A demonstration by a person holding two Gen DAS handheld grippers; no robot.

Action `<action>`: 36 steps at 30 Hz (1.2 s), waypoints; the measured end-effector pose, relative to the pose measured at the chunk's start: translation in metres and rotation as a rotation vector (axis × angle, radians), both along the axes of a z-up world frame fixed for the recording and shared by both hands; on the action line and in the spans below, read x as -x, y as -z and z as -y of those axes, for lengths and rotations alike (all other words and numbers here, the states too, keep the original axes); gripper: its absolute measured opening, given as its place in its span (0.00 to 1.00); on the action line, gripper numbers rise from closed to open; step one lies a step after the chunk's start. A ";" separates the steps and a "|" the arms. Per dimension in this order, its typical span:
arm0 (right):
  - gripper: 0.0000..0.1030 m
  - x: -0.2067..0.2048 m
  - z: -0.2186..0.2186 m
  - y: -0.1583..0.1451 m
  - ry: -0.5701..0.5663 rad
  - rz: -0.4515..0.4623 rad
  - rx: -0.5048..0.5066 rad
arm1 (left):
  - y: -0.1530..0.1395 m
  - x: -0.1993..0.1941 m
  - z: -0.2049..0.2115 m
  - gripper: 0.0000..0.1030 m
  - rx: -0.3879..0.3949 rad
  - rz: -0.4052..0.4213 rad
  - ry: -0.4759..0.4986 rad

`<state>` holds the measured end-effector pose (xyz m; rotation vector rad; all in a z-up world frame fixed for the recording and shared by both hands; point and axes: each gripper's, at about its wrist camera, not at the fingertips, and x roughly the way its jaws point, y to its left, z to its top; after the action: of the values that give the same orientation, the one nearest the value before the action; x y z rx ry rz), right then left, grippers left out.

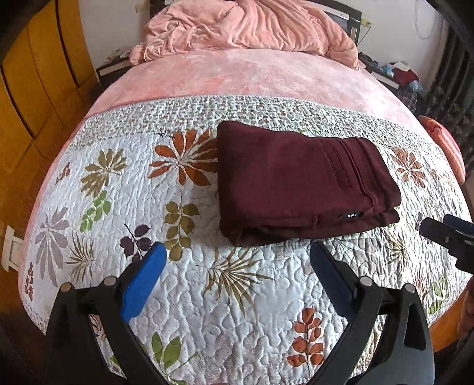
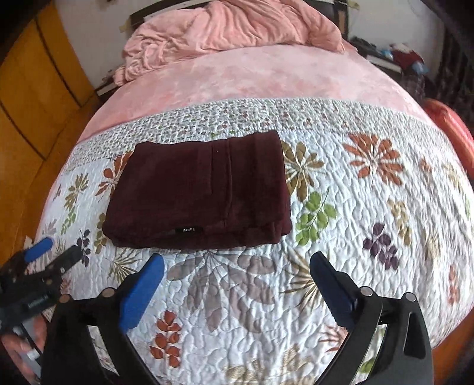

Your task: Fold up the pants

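Observation:
The dark maroon pants [image 1: 299, 180] lie folded into a compact rectangle on the floral quilt [image 1: 207, 296], with a small black label on the near edge. They also show in the right wrist view [image 2: 198, 192]. My left gripper [image 1: 238, 254] is open and empty, just short of the pants' near edge. My right gripper [image 2: 237, 266] is open and empty, in front of the pants and a little to their right. The right gripper's tip shows at the right edge of the left wrist view [image 1: 447, 231]. The left gripper shows at the left of the right wrist view [image 2: 56, 251].
The quilt covers the near half of a bed with a pink sheet [image 1: 251, 74]. A crumpled pink blanket [image 1: 246, 26] lies at the head. A wooden wardrobe [image 1: 35, 74] stands to the left. A cluttered nightstand [image 1: 397, 74] and an orange cushion [image 1: 444, 142] are on the right.

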<state>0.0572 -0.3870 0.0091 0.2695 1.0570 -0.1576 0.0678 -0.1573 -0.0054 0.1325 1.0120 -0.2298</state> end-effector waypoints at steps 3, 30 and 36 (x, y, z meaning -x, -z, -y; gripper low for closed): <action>0.96 0.001 0.000 0.003 0.038 -0.013 0.021 | -0.001 0.002 0.000 0.94 -0.020 0.016 0.003; 0.96 0.009 -0.012 0.014 -0.001 -0.048 0.029 | 0.004 0.011 0.008 0.94 -0.075 0.034 -0.012; 0.96 0.009 -0.013 0.016 0.002 -0.052 0.034 | 0.006 0.012 0.009 0.94 -0.085 0.031 -0.006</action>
<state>0.0482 -0.3739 -0.0065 0.2369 1.1049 -0.1856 0.0561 -0.1661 -0.0109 0.2094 0.9920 -0.1794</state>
